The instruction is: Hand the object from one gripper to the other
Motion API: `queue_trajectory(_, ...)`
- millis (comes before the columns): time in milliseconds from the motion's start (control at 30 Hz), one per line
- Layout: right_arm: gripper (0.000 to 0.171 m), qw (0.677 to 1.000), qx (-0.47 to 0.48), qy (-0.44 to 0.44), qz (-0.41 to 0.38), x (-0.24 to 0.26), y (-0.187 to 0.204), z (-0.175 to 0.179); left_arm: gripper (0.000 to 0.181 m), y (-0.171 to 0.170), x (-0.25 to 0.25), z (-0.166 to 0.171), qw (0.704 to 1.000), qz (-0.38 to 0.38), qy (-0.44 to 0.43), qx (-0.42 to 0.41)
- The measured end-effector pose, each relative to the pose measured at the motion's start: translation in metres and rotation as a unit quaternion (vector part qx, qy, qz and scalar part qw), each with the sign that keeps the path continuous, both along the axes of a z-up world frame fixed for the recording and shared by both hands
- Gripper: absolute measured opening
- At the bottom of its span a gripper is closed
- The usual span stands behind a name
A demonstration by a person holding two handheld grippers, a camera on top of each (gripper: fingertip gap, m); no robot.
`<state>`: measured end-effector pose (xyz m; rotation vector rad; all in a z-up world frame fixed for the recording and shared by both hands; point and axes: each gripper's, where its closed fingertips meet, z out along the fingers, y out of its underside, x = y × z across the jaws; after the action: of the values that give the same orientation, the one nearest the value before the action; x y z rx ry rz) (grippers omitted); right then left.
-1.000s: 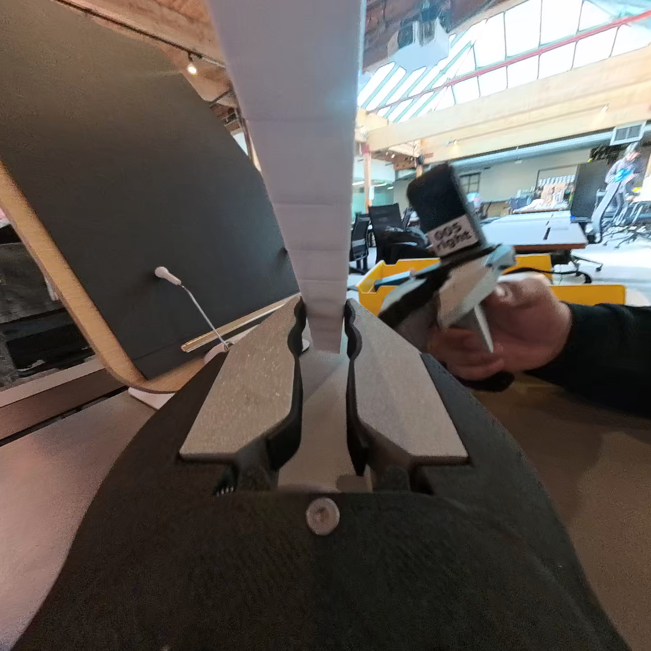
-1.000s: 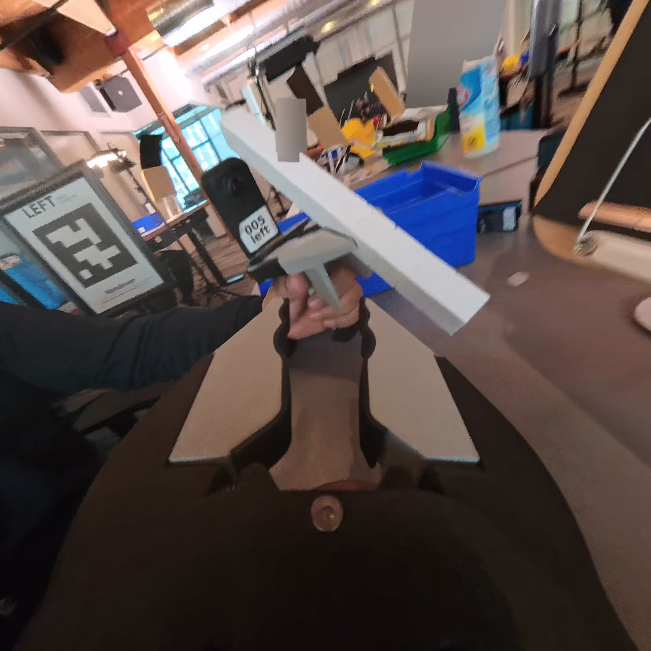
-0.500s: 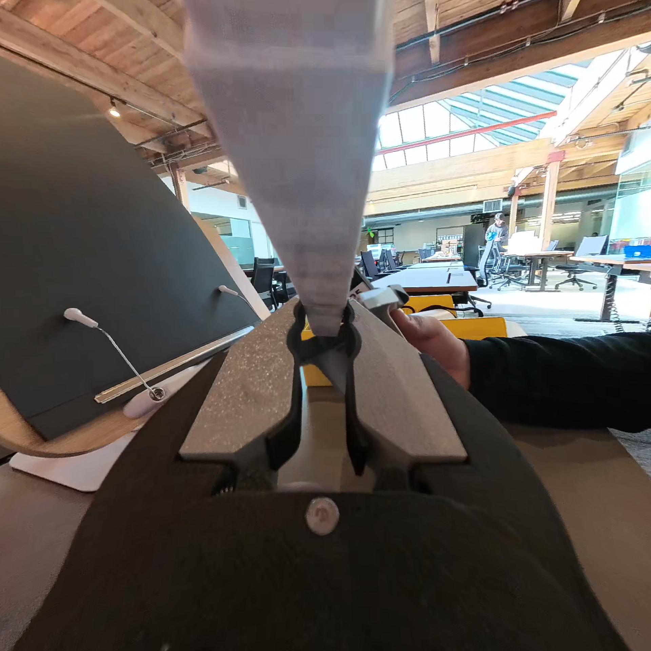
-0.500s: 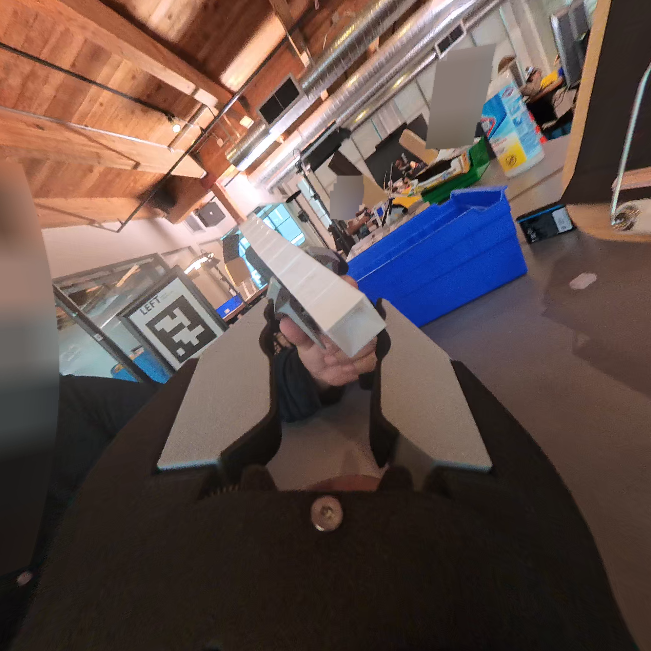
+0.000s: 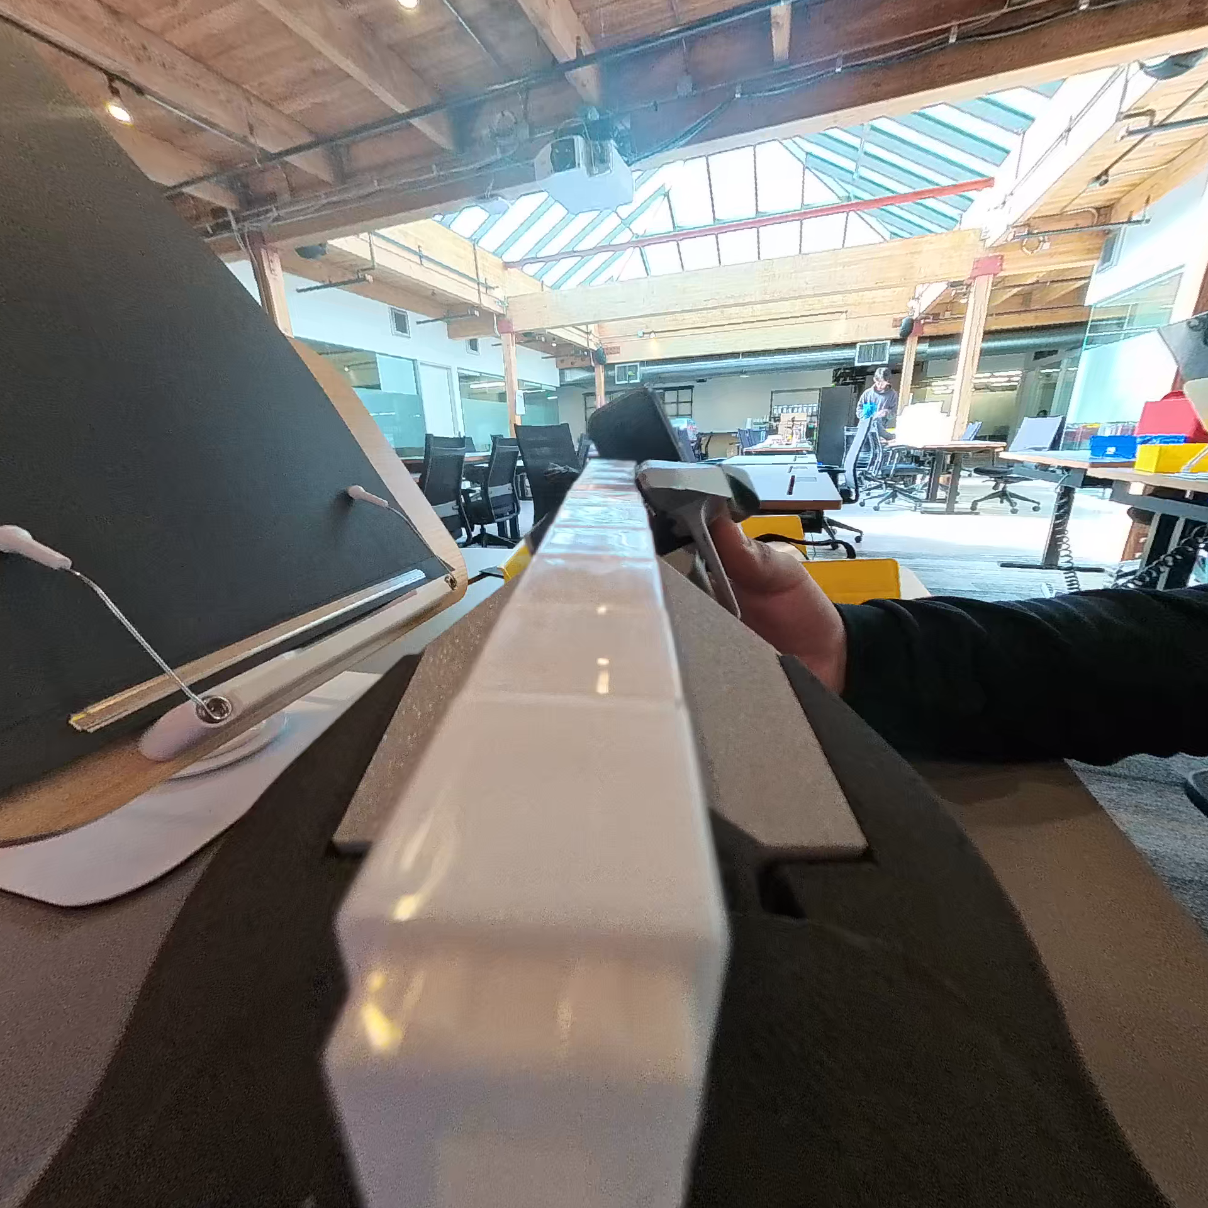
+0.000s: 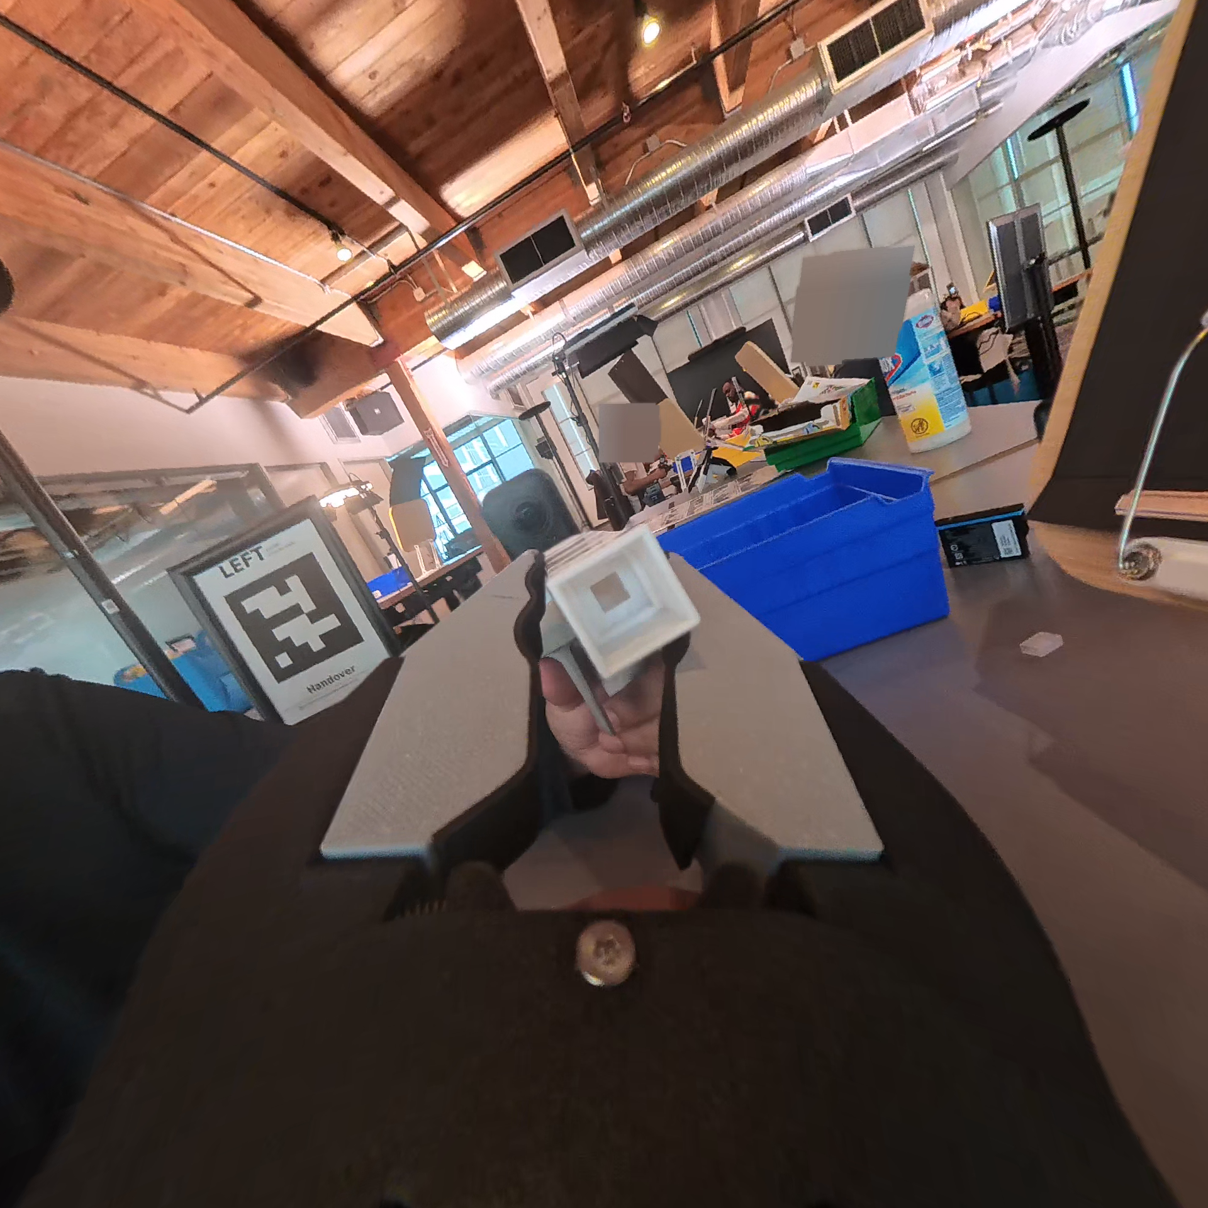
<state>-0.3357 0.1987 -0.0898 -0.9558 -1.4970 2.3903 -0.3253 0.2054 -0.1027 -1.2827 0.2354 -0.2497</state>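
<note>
A long white square tube lies back along my left gripper, its near end close to that camera. The left fingers flank it and stay shut on its far end. My right gripper, held by a hand in a black sleeve, is at that same far end. In the right wrist view the tube's open end faces the camera between the right gripper's fingertips. The jaws stand open on either side of it. The left gripper and its hand show just behind.
A black board on a wooden stand stands at the left, and shows at the right edge of the right wrist view. A blue bin, a small black box and a wipes canister are on the grey table. A framed marker sign stands on the left. The tips of both grippers are at nearly the same place.
The tube has swung from upright to lying back over the left gripper. The right gripper has moved in until its open fingertips flank the tube's end.
</note>
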Motion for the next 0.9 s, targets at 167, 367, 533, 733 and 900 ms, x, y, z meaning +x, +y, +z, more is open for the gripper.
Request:
queue_trajectory(167, 0.028, 1.000, 0.017, 0.012, -0.021, 0.001, 0.003, 0.003, 0.022, 0.002, -0.005, -0.003, 1.000, 0.018, 0.000, -0.004)
queue_trajectory(367, 0.025, 0.998, -0.022, 0.025, -0.051, 0.002, 0.022, 0.015, 0.030, 0.004, -0.013, -0.004, 0.999, 0.050, -0.007, -0.004)
queue_trajectory(533, 0.024, 0.997, -0.033, 0.024, -0.067, 0.003, 0.036, 0.020, 0.039, 0.003, -0.018, -0.002, 0.998, 0.055, -0.019, -0.001)
queue_trajectory(733, 0.020, 0.997, -0.009, 0.030, -0.074, 0.005, 0.035, 0.022, 0.049, -0.006, -0.018, 0.011, 0.997, 0.052, -0.032, 0.038)
queue_trajectory(900, 0.020, 0.997, -0.014, 0.025, -0.066, 0.005, 0.033, 0.021, 0.029, -0.010, -0.023, 0.012, 0.997, 0.064, -0.024, 0.046)
